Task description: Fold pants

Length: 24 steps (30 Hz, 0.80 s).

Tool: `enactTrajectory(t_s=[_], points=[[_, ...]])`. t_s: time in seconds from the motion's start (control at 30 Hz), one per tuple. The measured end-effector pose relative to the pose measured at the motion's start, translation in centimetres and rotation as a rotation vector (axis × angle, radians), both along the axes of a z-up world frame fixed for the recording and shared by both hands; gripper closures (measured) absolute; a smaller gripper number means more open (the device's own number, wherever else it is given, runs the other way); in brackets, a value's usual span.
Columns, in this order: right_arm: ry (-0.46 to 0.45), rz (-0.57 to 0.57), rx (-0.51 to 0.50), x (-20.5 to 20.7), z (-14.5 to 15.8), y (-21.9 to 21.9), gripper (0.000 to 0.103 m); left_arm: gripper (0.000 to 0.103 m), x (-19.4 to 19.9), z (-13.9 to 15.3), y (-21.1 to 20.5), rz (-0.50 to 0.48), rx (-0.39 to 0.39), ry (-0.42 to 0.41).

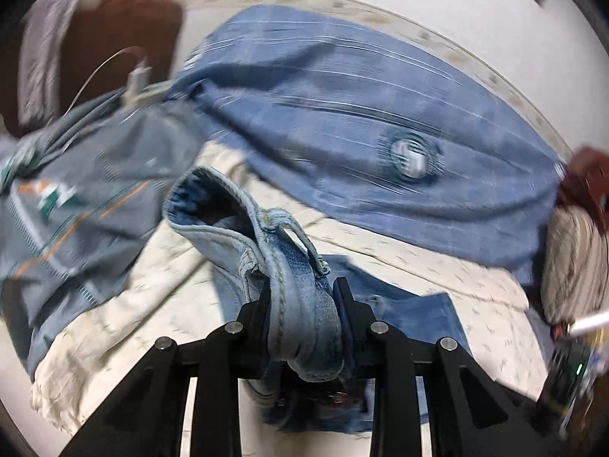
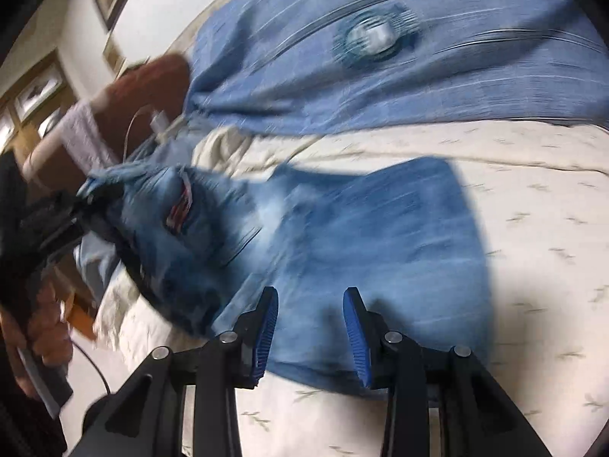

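The pants are light blue jeans (image 2: 342,228) spread across a cream bedsheet (image 2: 533,198). In the left wrist view my left gripper (image 1: 302,289) is shut on the jeans' waistband (image 1: 300,304), with a belt loop (image 1: 293,228) just beyond the fingers and the band lifted off the bed. In the right wrist view my right gripper (image 2: 310,297) is open, with its blue-padded fingers (image 2: 266,327) hovering over the lower edge of the jeans, holding nothing. The left gripper also shows in the right wrist view (image 2: 82,202), gripping the waistband end at the far left.
A blue striped blanket (image 1: 361,114) lies along the far side of the bed. A grey patterned cloth (image 1: 76,198) lies at the left. A white charger and cable (image 1: 133,80) rest near a brown headboard (image 1: 114,38). A brown object (image 1: 586,182) sits at the right edge.
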State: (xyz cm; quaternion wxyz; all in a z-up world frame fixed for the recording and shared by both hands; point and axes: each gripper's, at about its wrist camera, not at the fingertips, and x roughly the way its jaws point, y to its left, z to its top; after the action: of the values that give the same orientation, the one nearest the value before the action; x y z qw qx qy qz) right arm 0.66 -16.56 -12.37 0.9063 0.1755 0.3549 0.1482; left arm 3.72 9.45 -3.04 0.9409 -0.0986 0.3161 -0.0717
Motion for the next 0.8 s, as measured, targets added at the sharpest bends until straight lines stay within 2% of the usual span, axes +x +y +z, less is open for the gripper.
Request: enactTrajectory(t_s=[0.13,0.27,0.33,0.4,0.5,0.53,0.6,0.63,0.73,0.8], points=[[-0.003,-0.121,0.057,-0.8,0.7,-4.4,0.064,0.075,-0.2,0.3,-4.4,-0.104,0.048,-0.013],[-0.010,-0.224,0.117,-1.8,1.3,-8.3,0.064,0.081,-0.6,-0.7,-10.3,-0.238,0.118,-0.009],[-0.012,-0.262,0.141,-2.2,1.5,-10.0,0.064,0.084,-0.8,-2.1,-13.6,-0.307,0.156,0.014],[-0.011,-0.278,0.168,-2.5,1.5,-11.4,0.064,0.095,-1.2,-4.1,-16.7,-0.386,0.187,0.045],[0.003,-0.274,0.231,-2.6,1.5,-13.0,0.062,0.094,-2.0,-7.1,-19.8,-0.438,0.258,0.112],[0.009,-0.265,0.258,-2.7,1.4,-13.3,0.063,0.094,-2.3,-7.6,-20.0,-0.449,0.262,0.119],[0.007,-0.231,0.350,-2.8,1.3,-14.0,0.048,0.094,-3.4,-7.0,-19.4,-0.498,0.221,0.105],[0.000,-0.211,0.397,-2.7,1.3,-14.1,0.046,0.094,-3.8,-6.4,-19.0,-0.510,0.212,0.095],[-0.002,-0.144,0.484,-2.1,1.1,-13.5,0.041,0.090,-5.8,-3.6,-16.7,-0.556,0.210,0.000],[0.022,-0.097,0.531,-1.4,0.6,-12.3,0.039,0.071,-6.0,-2.2,-15.4,-0.548,0.221,-0.046]])
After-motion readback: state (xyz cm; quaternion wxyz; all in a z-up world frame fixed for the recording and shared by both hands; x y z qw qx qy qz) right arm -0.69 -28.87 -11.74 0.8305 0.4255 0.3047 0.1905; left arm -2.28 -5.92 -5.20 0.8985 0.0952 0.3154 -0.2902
